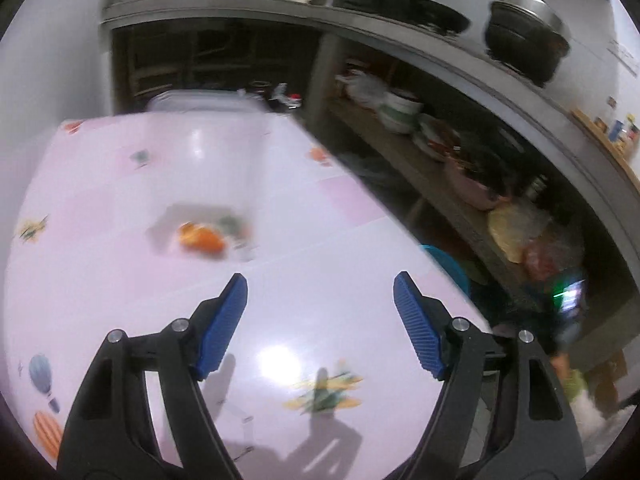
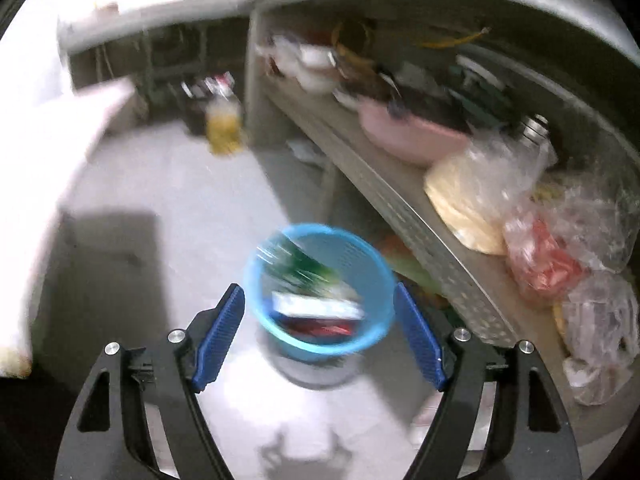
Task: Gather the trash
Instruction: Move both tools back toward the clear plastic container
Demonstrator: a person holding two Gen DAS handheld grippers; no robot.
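My left gripper [image 1: 320, 292] is spread wide, nothing in it, aimed down at the pink table [image 1: 120, 300]; an orange-and-clear wrapper [image 1: 202, 234] lies ahead of the tips, well apart. My right gripper [image 2: 319, 304] is also wide and empty, hanging over the blue bin [image 2: 320, 288] on the floor, trash already inside. Risks: both views are blurred, so I could misjudge the reach and close short of the wrapper, or push it across the slick cloth. A flimsy wrapper could slip from the pads.
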